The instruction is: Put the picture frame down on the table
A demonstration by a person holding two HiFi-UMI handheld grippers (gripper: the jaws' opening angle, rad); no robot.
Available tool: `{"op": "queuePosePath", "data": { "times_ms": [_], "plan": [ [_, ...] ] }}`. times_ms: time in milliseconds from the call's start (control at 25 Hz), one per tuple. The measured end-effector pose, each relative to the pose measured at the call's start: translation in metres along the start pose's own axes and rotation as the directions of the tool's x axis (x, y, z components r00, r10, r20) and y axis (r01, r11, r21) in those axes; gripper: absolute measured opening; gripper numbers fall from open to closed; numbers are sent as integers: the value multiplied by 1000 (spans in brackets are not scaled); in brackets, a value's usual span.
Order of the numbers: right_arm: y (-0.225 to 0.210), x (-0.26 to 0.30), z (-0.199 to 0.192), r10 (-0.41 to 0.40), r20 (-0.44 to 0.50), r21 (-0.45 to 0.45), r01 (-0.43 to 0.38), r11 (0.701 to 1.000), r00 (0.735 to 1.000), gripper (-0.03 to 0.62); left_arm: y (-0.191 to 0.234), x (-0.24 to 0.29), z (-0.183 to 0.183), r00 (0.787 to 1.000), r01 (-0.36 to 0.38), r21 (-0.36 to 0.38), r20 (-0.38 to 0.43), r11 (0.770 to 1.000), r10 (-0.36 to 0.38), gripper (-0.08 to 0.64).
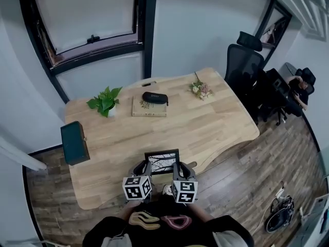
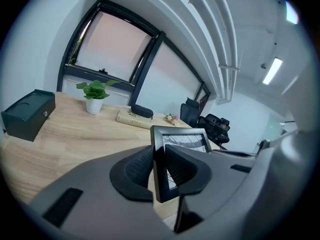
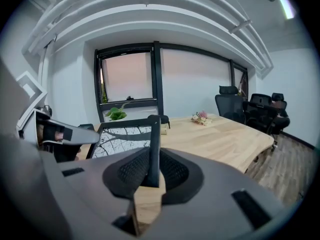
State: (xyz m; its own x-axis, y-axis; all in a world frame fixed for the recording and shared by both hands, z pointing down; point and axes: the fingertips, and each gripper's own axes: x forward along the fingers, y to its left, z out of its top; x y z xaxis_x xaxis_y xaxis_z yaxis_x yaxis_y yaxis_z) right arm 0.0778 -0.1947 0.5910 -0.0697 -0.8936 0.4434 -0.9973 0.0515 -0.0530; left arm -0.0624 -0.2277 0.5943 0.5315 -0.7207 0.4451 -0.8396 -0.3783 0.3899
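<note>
While you hold the picture frame (image 1: 162,160) between the two tools, each one bites on a side rail of it. Your left gripper (image 2: 159,168) has its jaws closed on the frame's left rail. The dark bar runs up between the ribbed pads (image 2: 138,167), with the black-and-white print spreading off to their right. Your right gripper (image 3: 152,170) is clamped the same way on the opposite rail, which stands upright between its pads, and the print lies to their left. From the head view the frame sits just beyond both sets of fingers, over the near edge of the wooden table (image 1: 216,130), face tilted up toward you. Whether its lower edge touches the wood cannot be told. A green box (image 1: 74,142), a potted plant (image 1: 105,102) and a book (image 1: 149,108) lie well beyond it.
</note>
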Motion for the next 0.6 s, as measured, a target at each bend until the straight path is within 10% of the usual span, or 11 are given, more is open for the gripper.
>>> {"op": "queuePosePath", "data": {
  "times_ms": [600],
  "plan": [
    [-86, 76, 16, 57, -73, -7, -58, 998, 996, 72, -33, 106, 19, 996, -85, 17, -14, 996, 86, 81]
  ]
}}
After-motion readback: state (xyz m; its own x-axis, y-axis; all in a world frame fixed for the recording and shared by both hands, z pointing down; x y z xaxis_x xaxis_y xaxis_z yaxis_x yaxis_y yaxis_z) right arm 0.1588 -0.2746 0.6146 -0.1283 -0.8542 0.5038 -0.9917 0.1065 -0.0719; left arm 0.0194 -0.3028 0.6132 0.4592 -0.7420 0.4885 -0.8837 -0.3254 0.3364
